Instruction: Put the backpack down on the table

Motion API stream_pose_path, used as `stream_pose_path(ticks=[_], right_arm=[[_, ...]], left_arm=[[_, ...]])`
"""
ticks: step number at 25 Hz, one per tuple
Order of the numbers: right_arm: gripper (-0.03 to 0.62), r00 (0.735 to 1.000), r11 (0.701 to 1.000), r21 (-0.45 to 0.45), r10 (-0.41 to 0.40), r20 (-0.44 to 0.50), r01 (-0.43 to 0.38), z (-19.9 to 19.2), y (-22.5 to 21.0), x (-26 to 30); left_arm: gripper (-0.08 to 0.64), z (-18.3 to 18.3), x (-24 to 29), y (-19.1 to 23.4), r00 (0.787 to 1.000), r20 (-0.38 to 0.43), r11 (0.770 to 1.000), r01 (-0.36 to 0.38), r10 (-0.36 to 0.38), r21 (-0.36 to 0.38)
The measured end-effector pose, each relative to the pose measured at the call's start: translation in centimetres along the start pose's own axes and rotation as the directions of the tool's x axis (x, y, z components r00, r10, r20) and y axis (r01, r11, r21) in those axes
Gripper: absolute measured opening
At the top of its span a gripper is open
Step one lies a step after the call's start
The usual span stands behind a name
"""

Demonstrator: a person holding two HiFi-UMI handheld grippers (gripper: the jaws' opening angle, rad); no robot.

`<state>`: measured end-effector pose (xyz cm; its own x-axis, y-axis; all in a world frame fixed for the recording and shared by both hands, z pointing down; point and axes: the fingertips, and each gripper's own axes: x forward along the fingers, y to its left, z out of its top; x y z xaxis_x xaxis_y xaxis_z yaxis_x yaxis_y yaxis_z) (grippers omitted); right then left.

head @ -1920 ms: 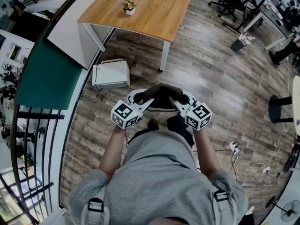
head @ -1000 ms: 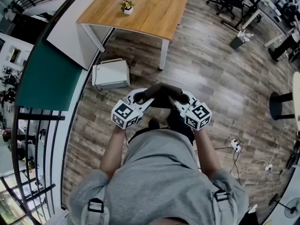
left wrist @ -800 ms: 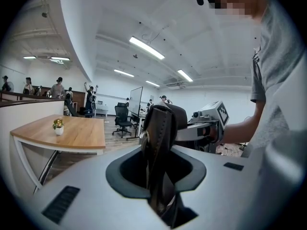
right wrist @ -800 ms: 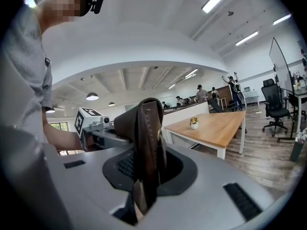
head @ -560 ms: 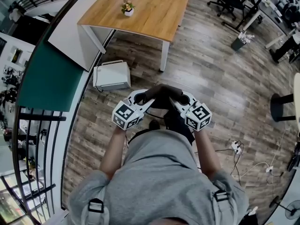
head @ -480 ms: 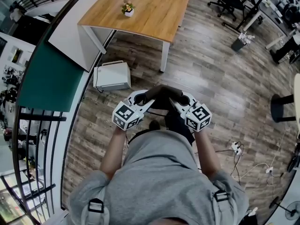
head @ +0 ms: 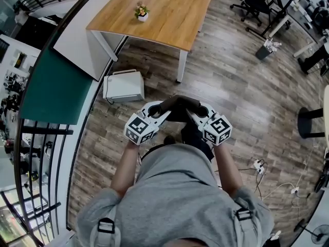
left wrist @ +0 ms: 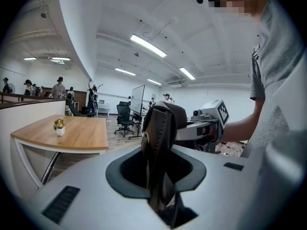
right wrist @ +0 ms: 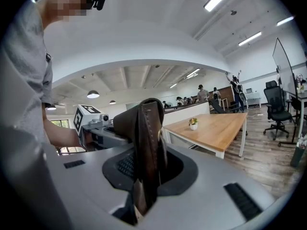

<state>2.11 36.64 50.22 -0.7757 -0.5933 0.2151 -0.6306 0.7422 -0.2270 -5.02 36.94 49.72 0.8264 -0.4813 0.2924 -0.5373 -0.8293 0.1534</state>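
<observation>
Both tools are clamped onto the backpack's brown strap (head: 179, 103), one from each side. The left tool (head: 157, 108) and the right tool (head: 200, 109) each have their jaws narrow, pinched on the leather. So the backpack is up in the air right in front of the person, over the wood floor (head: 247, 86). It's well apart from the bench (head: 169, 9), where a little potted plant (head: 142, 12) sits.
</observation>
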Motion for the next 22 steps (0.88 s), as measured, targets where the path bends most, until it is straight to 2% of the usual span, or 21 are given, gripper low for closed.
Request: stream_pose_path(ticks=[22], right_arm=[[0.069, 1.000, 1.000, 0.003, 0.016, -0.022, -0.016, 4.1, -9.9, 6.1]], left_arm=[[0.103, 3.9, 6.9, 9.2, 0.999, -0.017, 0.999, -0.031, 0.031, -0.030]])
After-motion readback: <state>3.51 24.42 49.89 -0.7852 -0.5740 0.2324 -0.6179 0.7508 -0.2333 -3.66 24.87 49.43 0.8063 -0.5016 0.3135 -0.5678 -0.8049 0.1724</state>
